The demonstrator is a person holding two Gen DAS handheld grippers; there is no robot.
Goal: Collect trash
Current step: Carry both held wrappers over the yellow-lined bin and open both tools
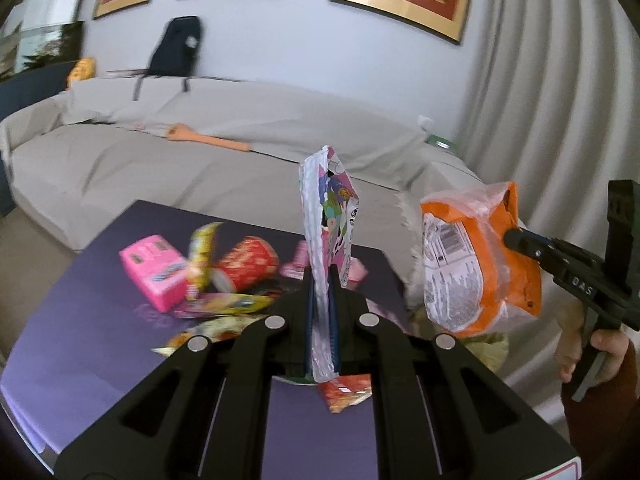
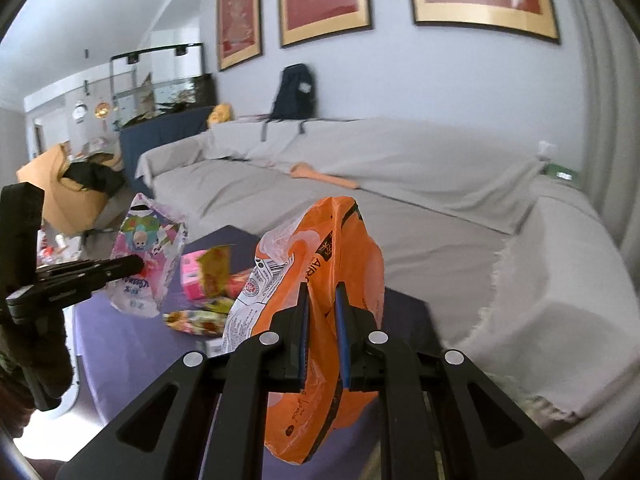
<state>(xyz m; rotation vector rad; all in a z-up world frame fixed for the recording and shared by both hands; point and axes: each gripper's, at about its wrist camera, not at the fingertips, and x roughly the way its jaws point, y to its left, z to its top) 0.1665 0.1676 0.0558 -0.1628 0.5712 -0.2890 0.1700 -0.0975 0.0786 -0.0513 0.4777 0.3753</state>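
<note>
orange and shiny, the orange bag [image 2: 316,320] is clamped in your right gripper [image 2: 323,332], up in the air over the purple table [image 1: 100,320]. it has a white label with a bar code, and you can read "air" on it; the small print is too blurry. your left gripper [image 1: 321,320] is squeezed shut on the pink wrapper [image 1: 326,232], which stands up tall above the table. it has cartoon pictures on it, but the words are too fuzzy to read.

the two bags hang side by side and do not touch. your right hand [image 1: 600,348] shows at the edge, and that gripper says "das" on its side.

under them more trash lies on the table: a pink box [image 1: 154,270], a red pack [image 1: 248,264], a yellow wrapper [image 1: 202,252] and a red wrapper [image 1: 346,394] near the front edge.

behind the table is a long sofa [image 2: 400,184] under a grey cloth, with a dark backpack [image 2: 294,92] on top. red pictures [image 2: 324,0] in gold frames hang on the wall. nothing blocks either bag.
</note>
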